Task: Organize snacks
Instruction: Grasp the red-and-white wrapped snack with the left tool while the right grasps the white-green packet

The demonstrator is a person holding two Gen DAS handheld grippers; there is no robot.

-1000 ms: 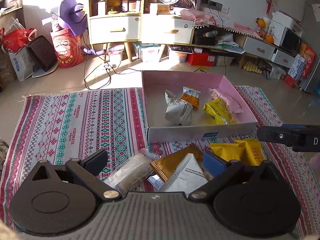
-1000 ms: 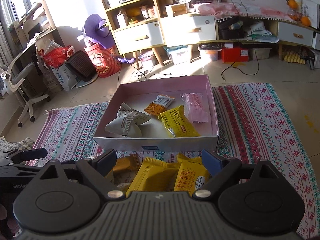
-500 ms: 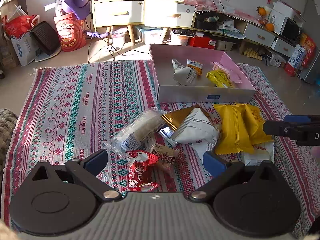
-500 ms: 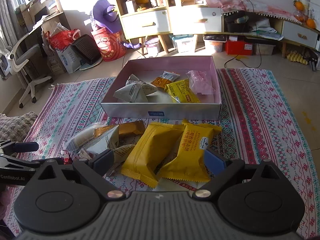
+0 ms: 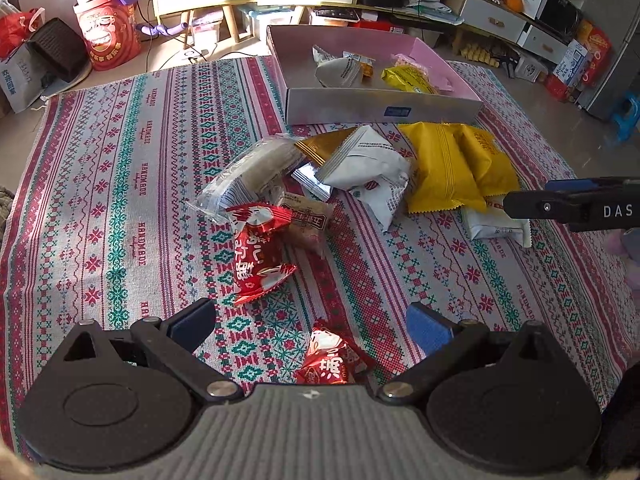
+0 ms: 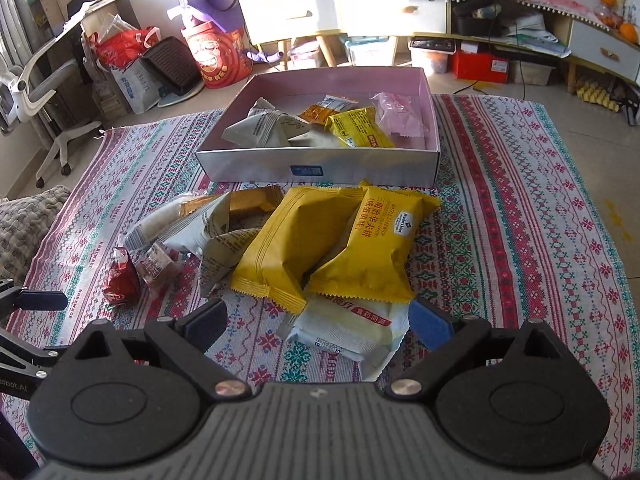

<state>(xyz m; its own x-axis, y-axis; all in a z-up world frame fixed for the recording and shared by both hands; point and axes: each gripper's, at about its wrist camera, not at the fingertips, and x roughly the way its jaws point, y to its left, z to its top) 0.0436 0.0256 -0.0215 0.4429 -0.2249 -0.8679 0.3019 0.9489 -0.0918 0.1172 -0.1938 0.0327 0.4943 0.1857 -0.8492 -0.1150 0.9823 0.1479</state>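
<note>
Right wrist view: two yellow snack packets (image 6: 320,244) lie side by side on the patterned rug (image 6: 520,216), long axes running toward the pink box (image 6: 320,164) just beyond; one reads "Member's Mark". A white packet (image 6: 348,330), half hidden beneath them, sits between the wide-open right gripper (image 6: 316,320). Left gripper (image 5: 312,324), also open, straddles a red candy wrapper (image 5: 332,360), cut off below.

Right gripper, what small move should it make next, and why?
Probably ease the right gripper down and shut on the white packet: its fingers are open, holding nothing, the packet lies between them on the cloth, still outside the pink box.
</note>
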